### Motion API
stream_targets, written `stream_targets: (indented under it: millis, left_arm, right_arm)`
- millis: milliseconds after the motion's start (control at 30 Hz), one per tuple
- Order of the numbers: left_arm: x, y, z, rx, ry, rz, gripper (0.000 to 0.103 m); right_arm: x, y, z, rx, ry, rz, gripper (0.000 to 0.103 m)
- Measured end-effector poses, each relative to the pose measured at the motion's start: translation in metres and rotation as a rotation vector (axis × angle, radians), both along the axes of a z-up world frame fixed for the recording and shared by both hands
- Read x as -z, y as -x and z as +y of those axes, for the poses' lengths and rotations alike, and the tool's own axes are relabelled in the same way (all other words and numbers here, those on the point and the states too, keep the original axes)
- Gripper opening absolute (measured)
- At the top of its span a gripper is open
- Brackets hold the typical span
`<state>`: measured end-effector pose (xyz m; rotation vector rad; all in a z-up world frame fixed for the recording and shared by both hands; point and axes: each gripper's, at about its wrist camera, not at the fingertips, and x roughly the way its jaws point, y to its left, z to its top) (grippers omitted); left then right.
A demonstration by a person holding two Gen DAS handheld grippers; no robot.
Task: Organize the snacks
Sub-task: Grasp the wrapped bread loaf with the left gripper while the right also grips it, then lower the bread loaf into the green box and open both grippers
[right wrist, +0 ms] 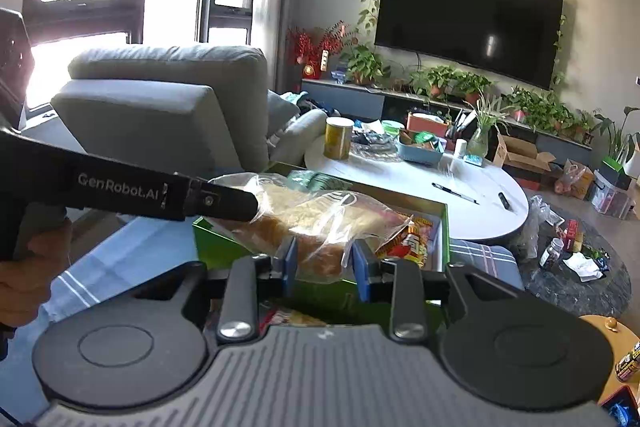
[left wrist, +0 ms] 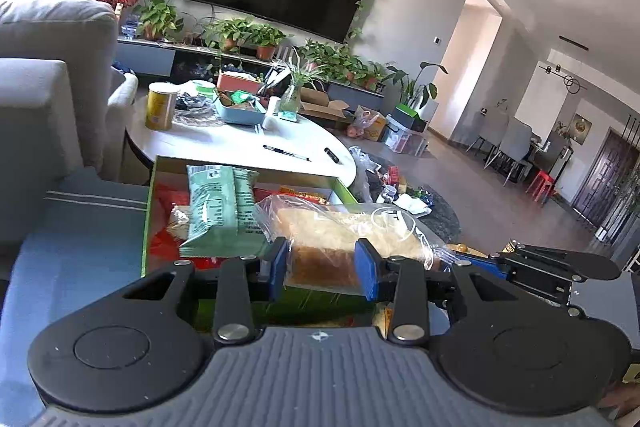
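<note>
left gripper (left wrist: pixel 322 269) clamps bread bag (left wrist: pixel 352 231) | right gripper (right wrist: pixel 325 265) clamps its other end | bag held over green box (left wrist: pixel 146 227) | risk: thin plastic slips or tears, loaf drops crooked

green box (left wrist: pixel 146 227), mint packet (left wrist: pixel 218 211), blue-checked cloth (right wrist: pixel 100 275)
</note>
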<state>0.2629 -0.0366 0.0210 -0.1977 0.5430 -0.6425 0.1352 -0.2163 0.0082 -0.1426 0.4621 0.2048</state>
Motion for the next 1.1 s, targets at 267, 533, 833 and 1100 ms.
stream_targets:
  millis: [267,533,833,1100]
  left_arm:
    - [0.011,-0.021,-0.017,0.021,-0.042,-0.01,0.034]
    - [0.027,-0.042,-0.027,0.031,-0.051,0.032,0.034]
    - [0.046,-0.056,-0.041,0.052,-0.073,0.083,0.036]
    - [0.06,-0.074,-0.049,0.068,-0.074,0.148,0.038]
  right_arm:
    - [0.01,-0.023,-0.012,0.029,-0.019,0.033,0.039]
    - [0.025,-0.042,-0.021,0.055,-0.031,0.072,0.04]
    - [0.045,-0.062,-0.028,0.099,-0.055,0.146,0.041]
    - [0.049,-0.072,-0.034,0.128,-0.076,0.148,0.043]
